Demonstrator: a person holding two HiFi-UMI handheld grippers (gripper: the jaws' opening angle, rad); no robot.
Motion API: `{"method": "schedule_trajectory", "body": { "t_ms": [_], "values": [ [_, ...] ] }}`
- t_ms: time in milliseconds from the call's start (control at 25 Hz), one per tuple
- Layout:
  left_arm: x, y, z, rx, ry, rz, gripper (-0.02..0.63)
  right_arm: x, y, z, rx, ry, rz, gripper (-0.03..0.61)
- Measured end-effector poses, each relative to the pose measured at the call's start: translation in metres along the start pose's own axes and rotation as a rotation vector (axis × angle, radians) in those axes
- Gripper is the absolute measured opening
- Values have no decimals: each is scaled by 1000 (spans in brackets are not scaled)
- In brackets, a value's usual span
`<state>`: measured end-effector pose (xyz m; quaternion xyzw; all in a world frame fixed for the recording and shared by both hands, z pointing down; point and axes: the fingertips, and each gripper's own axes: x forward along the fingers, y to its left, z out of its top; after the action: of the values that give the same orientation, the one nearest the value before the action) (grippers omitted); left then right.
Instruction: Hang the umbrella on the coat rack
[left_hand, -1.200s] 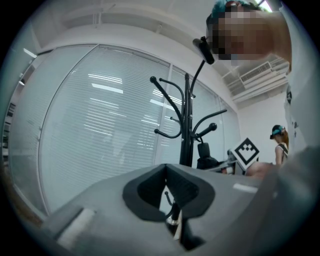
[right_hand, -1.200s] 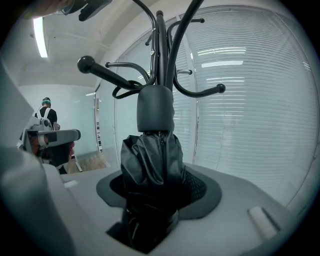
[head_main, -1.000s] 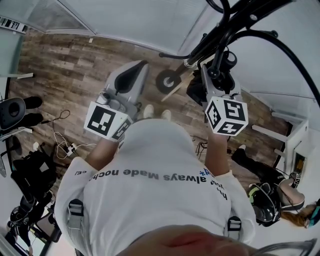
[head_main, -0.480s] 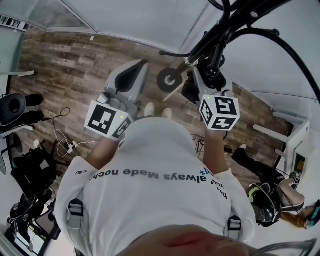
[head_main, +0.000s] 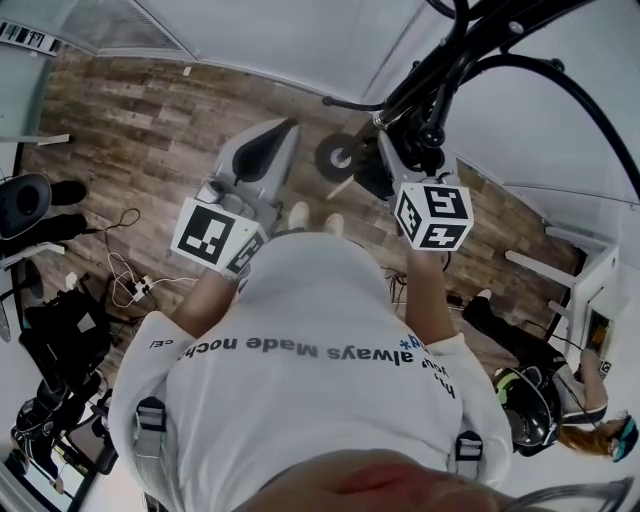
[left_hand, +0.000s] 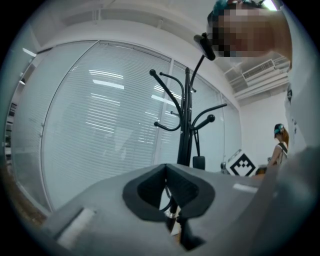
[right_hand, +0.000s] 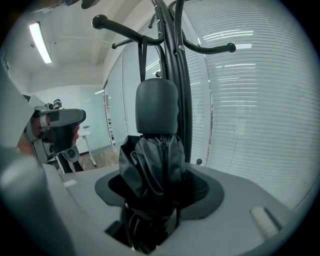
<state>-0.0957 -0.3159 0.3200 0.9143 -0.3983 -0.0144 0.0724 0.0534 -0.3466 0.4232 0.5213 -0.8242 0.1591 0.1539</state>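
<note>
Since the right gripper (right_hand: 160, 192) has just been opening its jaws wide around the folded umbrella (right_hand: 152, 160), which sits between them right by the coat rack (right_hand: 173, 80), everything rides on that thin strap (right_hand: 142, 62). If it isn't properly over the hook (right_hand: 125, 31), the umbrella probably just drops.

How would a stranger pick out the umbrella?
Find the black coat rack before the window blinds. The umbrella is against its pole, strap running up to a hook. Folded black fabric under a rounded grey handle; nothing else is on the rack.
</note>
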Motion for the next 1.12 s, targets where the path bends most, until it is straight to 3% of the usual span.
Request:
{"method": "schedule_trajectory", "body": {
  "t_ms": [360,600,1120],
  "values": [
    [-4,-4,-1,-1,5,-11,0,2,5,-7,-15,5,16,289],
    [-1,-9,0,0,-1,-28,0,-13,2,10,-28,-66,13,304],
    [-11,-21,18,5,-38,-54,0,-113,31,79,-109,-293,40,168]
  ]
}}
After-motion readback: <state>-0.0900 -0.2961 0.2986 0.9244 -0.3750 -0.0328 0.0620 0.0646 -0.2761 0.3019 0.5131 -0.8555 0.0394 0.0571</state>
